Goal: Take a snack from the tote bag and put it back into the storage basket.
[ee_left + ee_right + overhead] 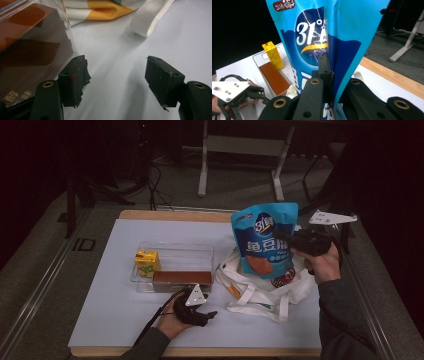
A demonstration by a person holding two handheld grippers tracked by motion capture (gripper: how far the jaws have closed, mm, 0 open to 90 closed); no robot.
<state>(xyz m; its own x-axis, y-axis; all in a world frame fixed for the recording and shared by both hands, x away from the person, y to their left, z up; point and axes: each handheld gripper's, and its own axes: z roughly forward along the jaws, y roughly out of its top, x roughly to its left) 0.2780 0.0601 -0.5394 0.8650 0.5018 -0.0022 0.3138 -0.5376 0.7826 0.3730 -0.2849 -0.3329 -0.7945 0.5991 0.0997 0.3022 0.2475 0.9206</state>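
Foil snack bag [265, 240] looks light, floppy and slick; right tool [295, 240] pinches its side edge, best near the seam. Left tool [202, 312] stands spread, empty.

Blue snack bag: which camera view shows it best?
The high view: the blue snack bag appears whole there, held upright over the white tote bag by the right tongs. The right gripper view shows only its creased side up close, pinched between the jaws. The left gripper view catches at most a sliver at its top edge.
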